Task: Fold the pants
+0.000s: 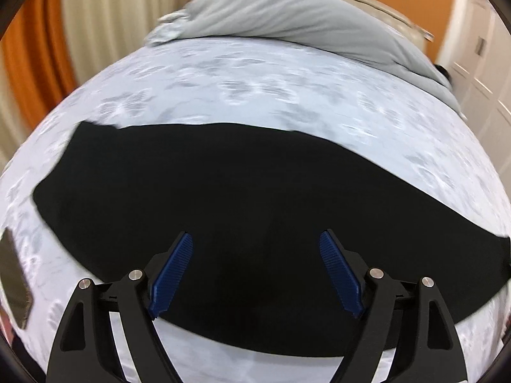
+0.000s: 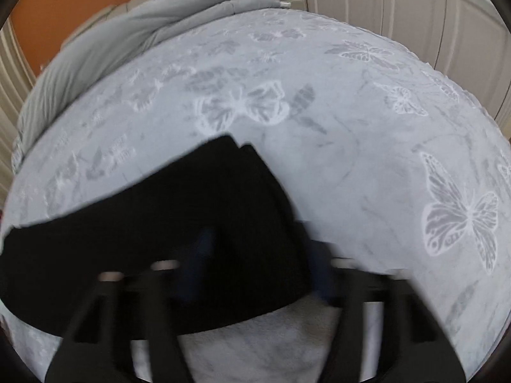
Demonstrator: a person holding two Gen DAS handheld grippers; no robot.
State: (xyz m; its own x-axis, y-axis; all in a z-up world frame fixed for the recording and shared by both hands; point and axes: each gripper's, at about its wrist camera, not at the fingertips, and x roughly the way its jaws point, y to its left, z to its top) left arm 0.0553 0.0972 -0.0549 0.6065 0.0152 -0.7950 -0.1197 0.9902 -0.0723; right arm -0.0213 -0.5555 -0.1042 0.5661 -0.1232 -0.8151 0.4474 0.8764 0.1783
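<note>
Black pants (image 1: 204, 185) lie flat in a long band across a bed with a pale butterfly-print cover (image 1: 255, 76). My left gripper (image 1: 255, 245) hovers over the near middle of the pants, open, blue pads (image 1: 174, 271) wide apart with nothing between them. In the right wrist view one end of the pants (image 2: 179, 204) shows stacked layers with a stepped far corner. My right gripper (image 2: 258, 239) is blurred by motion over that end; its dark fingers (image 2: 204, 239) stand apart, open, and nothing is pinched.
A rolled grey duvet (image 1: 287, 16) lies along the far side of the bed, seen also as a grey duvet (image 2: 127, 22) in the right view. White closet doors (image 2: 399, 6) stand beyond the bed. A dark flat object (image 1: 12, 281) rests at the left edge. Orange wall and curtains behind.
</note>
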